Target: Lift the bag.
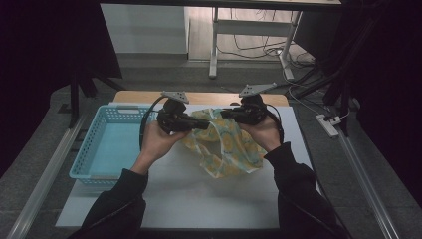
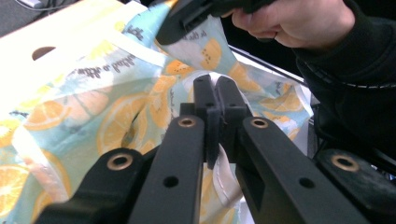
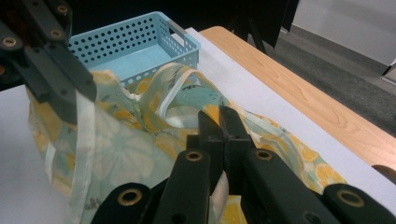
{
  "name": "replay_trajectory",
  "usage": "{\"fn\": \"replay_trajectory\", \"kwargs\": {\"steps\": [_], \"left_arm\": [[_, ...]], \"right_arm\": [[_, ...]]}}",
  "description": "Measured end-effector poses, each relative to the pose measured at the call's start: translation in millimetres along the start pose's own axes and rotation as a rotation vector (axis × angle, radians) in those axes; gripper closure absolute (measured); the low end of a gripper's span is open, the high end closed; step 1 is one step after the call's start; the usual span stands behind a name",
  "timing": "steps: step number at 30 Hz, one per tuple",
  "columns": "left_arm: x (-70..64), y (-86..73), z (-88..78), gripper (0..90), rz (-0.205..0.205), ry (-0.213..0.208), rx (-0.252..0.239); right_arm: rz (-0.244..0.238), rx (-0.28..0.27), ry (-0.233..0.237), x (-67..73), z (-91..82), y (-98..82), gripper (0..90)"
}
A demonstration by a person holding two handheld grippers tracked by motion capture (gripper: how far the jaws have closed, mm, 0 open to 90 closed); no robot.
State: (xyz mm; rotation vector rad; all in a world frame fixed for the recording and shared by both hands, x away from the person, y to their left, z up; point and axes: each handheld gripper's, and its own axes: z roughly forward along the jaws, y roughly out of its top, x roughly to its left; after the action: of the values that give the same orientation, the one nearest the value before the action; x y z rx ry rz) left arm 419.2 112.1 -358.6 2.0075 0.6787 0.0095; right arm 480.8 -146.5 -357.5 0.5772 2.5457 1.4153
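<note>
White tabletop (image 1: 199, 199), wood edge beyond. Item: thin orange-slice-print pale-blue cloth (image 1: 224, 147), hung betw. both grippers, long axis gripper-to-gripper, bulk sagging below onto table. L gripper (image 1: 205, 124) and R gripper (image 1: 225, 113): jaws pinching cloth hem. Blue perforated plastic basket (image 1: 107, 144) outboard of L. Advice: lift evenly, keep hem taut.

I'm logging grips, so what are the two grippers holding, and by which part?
Both hold the orange-print cloth: left gripper and right gripper each shut on a pale hemmed edge.
</note>
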Motion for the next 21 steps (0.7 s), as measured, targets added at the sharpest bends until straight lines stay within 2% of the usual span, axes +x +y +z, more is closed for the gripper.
{"fn": "replay_trajectory", "kwargs": {"steps": [9, 21], "left_arm": [[-0.7, 15.2, -13.7, 89.7, 0.010, 0.013, -0.027], [-9.2, 43.9, -32.3, 89.7, 0.052, 0.052, -0.061]], "right_arm": [[-0.009, -0.015, 0.009, 3.5, -4.0, 10.3, 90.0], [-0.034, -0.044, 0.003, 9.0, -17.0, 29.7, 90.0]]}}
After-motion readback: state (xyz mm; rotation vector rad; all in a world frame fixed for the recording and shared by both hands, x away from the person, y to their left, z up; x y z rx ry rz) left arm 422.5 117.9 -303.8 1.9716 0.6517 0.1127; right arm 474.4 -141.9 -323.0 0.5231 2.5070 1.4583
